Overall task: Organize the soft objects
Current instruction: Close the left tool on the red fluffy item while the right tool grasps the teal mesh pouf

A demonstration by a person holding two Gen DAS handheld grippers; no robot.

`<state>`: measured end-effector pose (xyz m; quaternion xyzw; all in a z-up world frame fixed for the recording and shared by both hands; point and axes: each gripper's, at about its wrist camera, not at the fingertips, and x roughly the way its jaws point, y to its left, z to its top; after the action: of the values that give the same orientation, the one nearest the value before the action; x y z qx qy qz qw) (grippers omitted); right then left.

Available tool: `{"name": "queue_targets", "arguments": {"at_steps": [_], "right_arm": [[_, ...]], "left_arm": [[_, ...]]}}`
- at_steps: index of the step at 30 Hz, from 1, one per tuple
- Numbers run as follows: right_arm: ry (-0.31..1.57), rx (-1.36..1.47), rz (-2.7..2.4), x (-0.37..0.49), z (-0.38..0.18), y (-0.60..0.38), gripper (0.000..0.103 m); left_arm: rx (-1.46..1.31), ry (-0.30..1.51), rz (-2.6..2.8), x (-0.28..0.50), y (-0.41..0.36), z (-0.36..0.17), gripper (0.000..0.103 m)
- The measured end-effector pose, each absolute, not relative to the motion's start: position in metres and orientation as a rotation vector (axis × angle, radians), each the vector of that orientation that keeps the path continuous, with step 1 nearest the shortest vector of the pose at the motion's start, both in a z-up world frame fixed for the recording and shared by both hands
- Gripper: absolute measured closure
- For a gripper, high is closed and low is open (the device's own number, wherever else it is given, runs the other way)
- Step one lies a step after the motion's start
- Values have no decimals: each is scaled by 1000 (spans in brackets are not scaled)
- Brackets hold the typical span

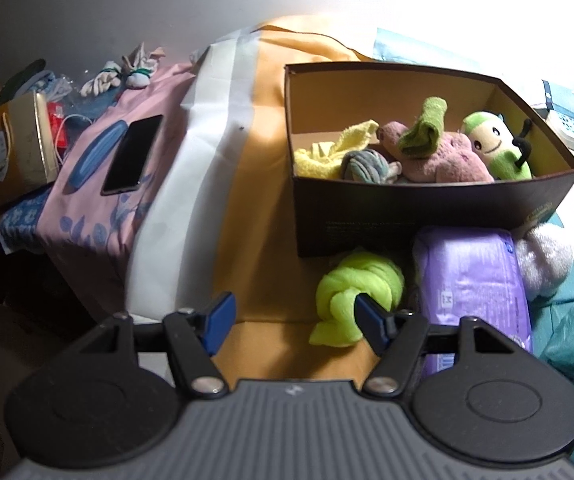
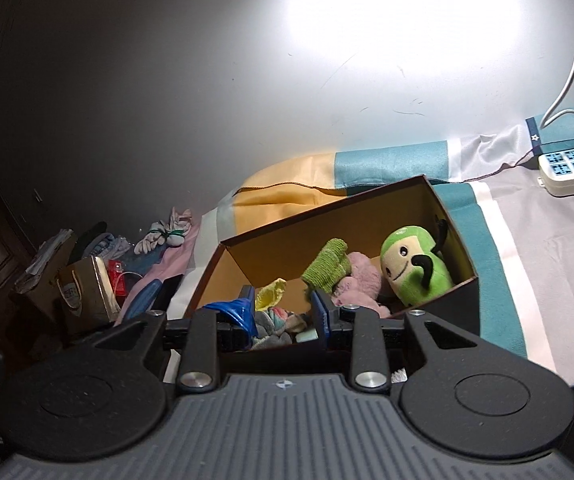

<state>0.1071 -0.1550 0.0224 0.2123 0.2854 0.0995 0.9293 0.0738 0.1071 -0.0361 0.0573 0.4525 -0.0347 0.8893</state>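
Observation:
A dark brown box (image 1: 427, 204) with a tan inside holds a yellow cloth (image 1: 327, 152), a grey-teal rope ball (image 1: 363, 166), a pink plush (image 1: 447, 160), a folded green knit (image 1: 427, 128) and a green plush with a face (image 1: 495, 148). In front of the box lies a knotted neon-green cloth (image 1: 351, 296). My left gripper (image 1: 293, 312) hangs open over the orange sheet, its right finger overlapping that cloth. My right gripper (image 2: 283, 312) hovers at the box's (image 2: 459, 300) near rim, jaws narrowly apart with nothing gripped. The rope ball (image 2: 283, 320) shows through the gap, and the green plush (image 2: 411, 268) lies beyond it.
A purple soft pack (image 1: 471, 280) and a white fluffy item (image 1: 543, 264) lie right of the neon cloth. A phone (image 1: 133, 154) rests on pink fabric at left, near a gift bag (image 1: 15, 152) and bundled pale socks (image 1: 135, 72). A power strip (image 2: 571, 172) sits at the far right.

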Motion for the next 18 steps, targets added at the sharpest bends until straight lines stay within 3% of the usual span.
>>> {"name": "queue_targets", "arguments": {"at_steps": [18], "right_arm": [[728,435,153,37,-3,-162,89]], "left_arm": [[164,941,-140,55,83,-38,34]]}}
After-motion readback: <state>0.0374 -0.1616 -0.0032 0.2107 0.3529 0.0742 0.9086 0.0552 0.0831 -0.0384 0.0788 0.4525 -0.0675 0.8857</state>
